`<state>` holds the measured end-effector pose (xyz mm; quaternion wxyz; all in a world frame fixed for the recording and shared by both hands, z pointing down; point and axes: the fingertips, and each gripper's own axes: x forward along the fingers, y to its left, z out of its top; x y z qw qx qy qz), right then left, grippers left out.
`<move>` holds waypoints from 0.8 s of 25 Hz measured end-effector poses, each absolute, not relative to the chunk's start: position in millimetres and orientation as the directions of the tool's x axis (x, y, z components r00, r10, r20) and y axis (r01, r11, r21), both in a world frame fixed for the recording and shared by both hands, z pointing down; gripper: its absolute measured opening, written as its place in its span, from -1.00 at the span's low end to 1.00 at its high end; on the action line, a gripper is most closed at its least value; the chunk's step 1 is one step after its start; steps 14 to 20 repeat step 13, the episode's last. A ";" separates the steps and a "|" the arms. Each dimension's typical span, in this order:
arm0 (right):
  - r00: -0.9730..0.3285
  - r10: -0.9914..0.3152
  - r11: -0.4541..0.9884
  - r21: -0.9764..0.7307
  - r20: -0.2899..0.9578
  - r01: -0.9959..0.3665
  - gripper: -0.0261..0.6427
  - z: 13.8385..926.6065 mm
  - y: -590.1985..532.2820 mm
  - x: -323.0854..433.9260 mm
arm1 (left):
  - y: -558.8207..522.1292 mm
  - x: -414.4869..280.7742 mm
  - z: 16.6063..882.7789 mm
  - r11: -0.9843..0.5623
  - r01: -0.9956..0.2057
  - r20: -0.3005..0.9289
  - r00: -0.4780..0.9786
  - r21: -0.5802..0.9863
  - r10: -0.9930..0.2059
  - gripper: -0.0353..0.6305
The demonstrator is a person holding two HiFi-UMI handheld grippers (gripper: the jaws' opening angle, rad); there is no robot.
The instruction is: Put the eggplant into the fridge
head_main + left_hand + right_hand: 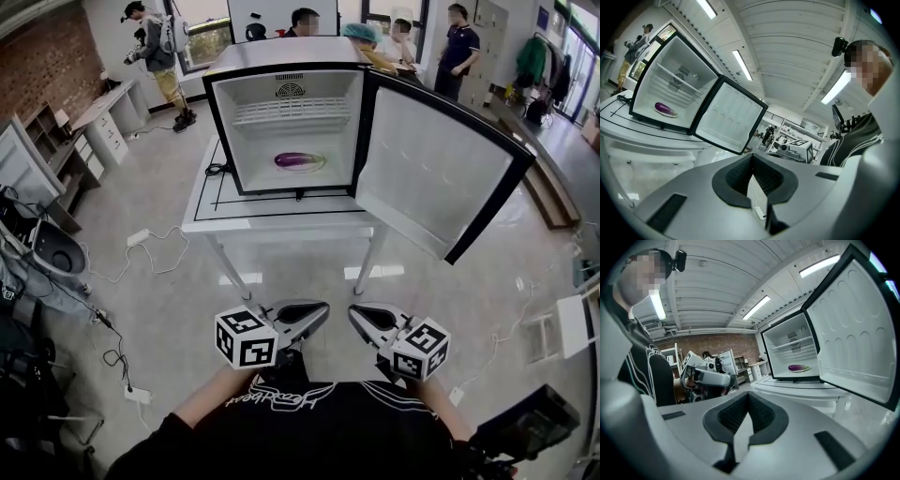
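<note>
The eggplant (300, 161) is inside the fridge (281, 58). It lies lengthwise across the floor of the compartment, below the wire shelf (289, 114), and nothing touches it. The fridge stands on a white tabletop (272, 225). Its door (427, 173) is swung wide open on the right side as the head view shows it.

My left gripper (319, 314) and my right gripper (356, 314) hang side by side in front of the fridge. Both are well apart from it and off the near edge of its tabletop, close to my chest. In the left gripper view my fingers (736, 178) are clenched tip to tip with nothing between them, and the open fridge with the eggplant sits up and to the left. In the right gripper view my fingers (729, 416) are likewise pressed together at the tips and empty. There the fridge and the purple eggplant (798, 367) stand to the right, beyond the open door.

Behind the fridge several people stand. On the floor to the fridge's left run loose white cables (150, 246).
</note>
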<state>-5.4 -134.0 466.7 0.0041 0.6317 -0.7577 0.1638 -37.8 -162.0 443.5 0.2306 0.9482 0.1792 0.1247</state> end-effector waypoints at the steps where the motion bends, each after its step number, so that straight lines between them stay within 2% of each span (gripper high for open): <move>1: -0.202 -0.956 0.148 -0.241 0.214 -0.959 -0.90 468.6 -134.1 -5.2 | -162.8 -38.2 444.3 -0.830 0.282 0.154 0.905 0.482 0.397 -0.87; 20: -0.208 -0.953 0.154 -0.240 0.220 -0.959 -0.90 466.9 -137.8 -8.1 | -171.1 -42.5 446.9 -0.845 0.260 0.169 0.912 0.468 0.374 -0.87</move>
